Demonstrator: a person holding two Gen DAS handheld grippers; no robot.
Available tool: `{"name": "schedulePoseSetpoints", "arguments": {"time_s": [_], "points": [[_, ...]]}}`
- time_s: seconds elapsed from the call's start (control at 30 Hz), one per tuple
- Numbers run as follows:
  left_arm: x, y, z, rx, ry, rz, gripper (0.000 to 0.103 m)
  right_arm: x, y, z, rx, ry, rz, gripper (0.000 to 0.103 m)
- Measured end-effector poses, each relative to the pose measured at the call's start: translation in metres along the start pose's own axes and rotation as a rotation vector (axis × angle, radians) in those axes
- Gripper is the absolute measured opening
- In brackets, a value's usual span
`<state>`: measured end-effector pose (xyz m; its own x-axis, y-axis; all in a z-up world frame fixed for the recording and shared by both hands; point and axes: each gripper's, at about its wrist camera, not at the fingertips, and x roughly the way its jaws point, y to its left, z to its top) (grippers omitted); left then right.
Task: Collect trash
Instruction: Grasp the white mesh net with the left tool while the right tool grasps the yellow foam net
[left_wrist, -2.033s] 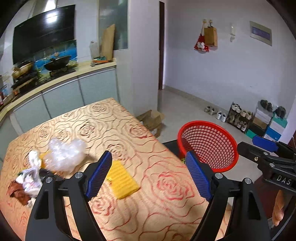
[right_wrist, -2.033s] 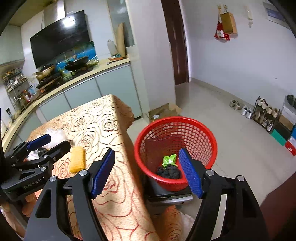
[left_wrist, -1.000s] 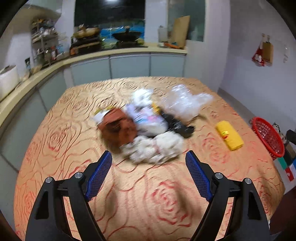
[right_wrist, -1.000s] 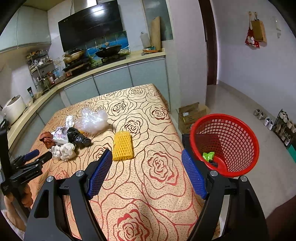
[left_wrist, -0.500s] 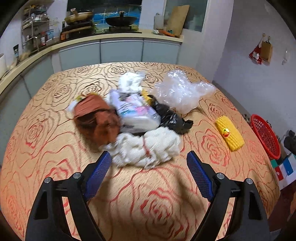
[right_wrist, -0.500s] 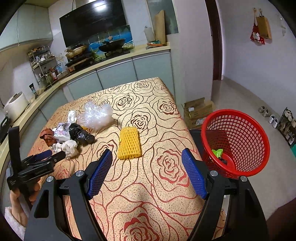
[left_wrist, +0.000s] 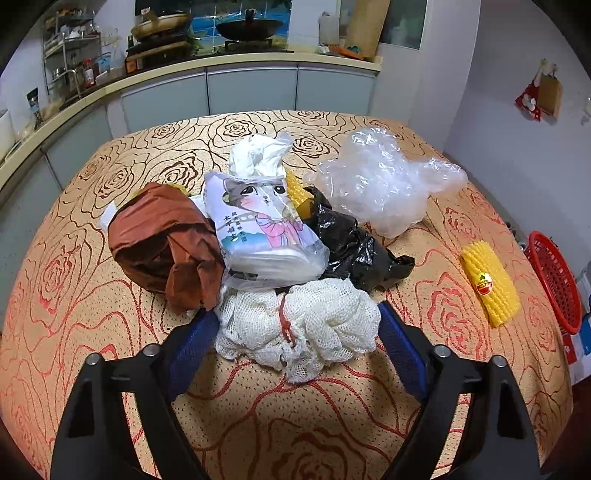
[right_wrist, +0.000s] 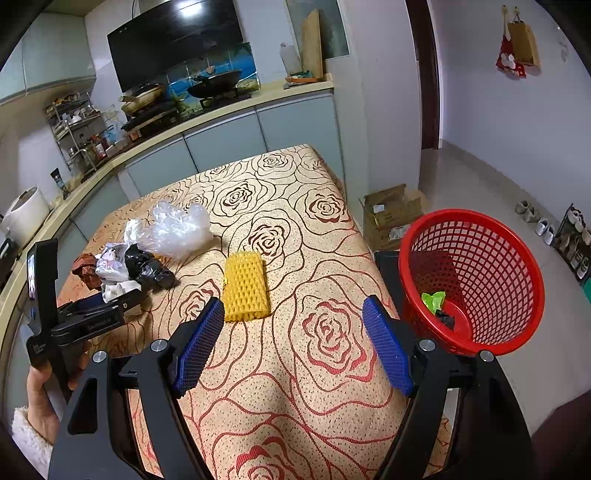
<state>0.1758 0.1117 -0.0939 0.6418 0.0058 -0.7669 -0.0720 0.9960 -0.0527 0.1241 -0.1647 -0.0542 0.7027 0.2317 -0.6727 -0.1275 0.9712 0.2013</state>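
Left gripper: jaws apart, straddling the white foam net wad; the blue pads sit just beside it on either side, contact unclear, not clamped.

Right gripper: jaws apart, holding nothing, above the table near its right edge, by the near right corner.

Trash pile is near the table's left edge in the right wrist view. From the left wrist view:
- white foam net wad at the near side of the pile
- brown crumpled bag to its left rear
- cat-print plastic pack resting across the pile's middle, with a white plastic bag behind it
- black plastic bag right of the pack, touching the net wad
- clear plastic bag further right and toward the far edge
- a second bit of yellow netting peeks out between the pack and the black bag

Yellow foam fruit net lies alone mid-table, well apart from the pile, ahead of the right gripper's left finger.

Red mesh basket sits off the table's right edge on a dark seat. Inside: a green scrap and a black scrap.
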Motion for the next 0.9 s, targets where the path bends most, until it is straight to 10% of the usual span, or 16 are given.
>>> {"name": "schedulePoseSetpoints", "arguments": {"time_s": [0.27, 0.9], "points": [[-0.001, 0.001, -0.007, 0.019, -0.007, -0.007, 0.047, 0.009, 0.006, 0.001, -0.011, 0.015, 0.006, 0.075], [-0.055, -0.008, -0.029, 0.071, -0.1, -0.035, 0.042, 0.05, 0.035, 0.005, -0.104, 0.047, -0.011, 0.075]]}}
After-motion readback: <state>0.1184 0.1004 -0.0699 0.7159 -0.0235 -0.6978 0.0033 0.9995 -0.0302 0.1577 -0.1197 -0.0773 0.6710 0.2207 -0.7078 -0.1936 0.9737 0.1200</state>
